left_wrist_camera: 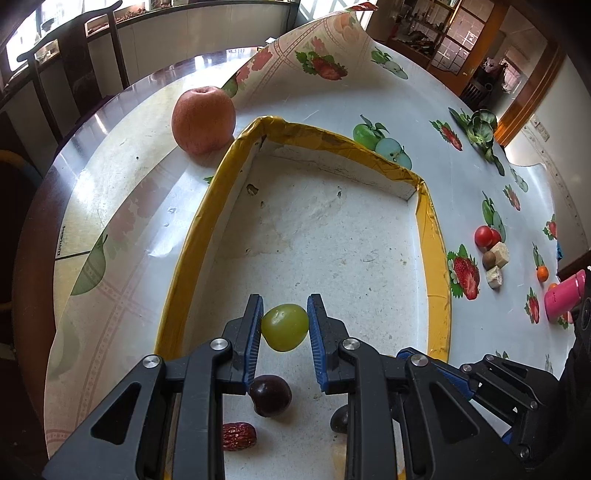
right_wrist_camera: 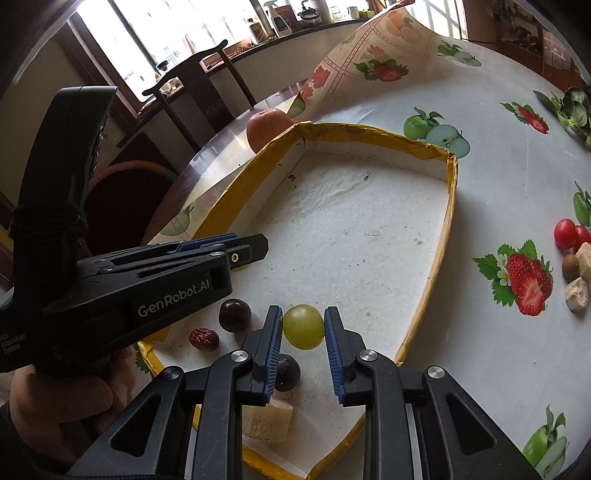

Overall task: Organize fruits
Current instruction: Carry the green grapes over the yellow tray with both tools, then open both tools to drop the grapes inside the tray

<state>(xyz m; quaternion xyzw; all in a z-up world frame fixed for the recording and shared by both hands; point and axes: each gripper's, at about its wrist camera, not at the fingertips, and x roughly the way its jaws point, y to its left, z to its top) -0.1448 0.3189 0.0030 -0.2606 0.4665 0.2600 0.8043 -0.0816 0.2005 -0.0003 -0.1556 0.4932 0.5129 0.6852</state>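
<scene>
Setting: a home dining room adjoining a kitchen. Indicators: a round bench (left_wrist_camera: 122,147) covered by a fruit-printed plastic tablecloth (left_wrist_camera: 424,96); dark carved wooden chairs (right_wrist_camera: 192,74) at its far edge; a counter (right_wrist_camera: 295,27) below bright windows carrying a spray bottle (right_wrist_camera: 271,11), a cooking pot (right_wrist_camera: 310,13) and jars; a wooden glass-paned door (left_wrist_camera: 454,40) and shelving (left_wrist_camera: 428,18) in the next room.

1. Bright daylight enters through blown-out windows (right_wrist_camera: 155,40) at the far left.
2. Glare streaks the dark surface (left_wrist_camera: 110,114) edge.
3. Fisheye bending with black vignetted corners; centre sharp.
</scene>
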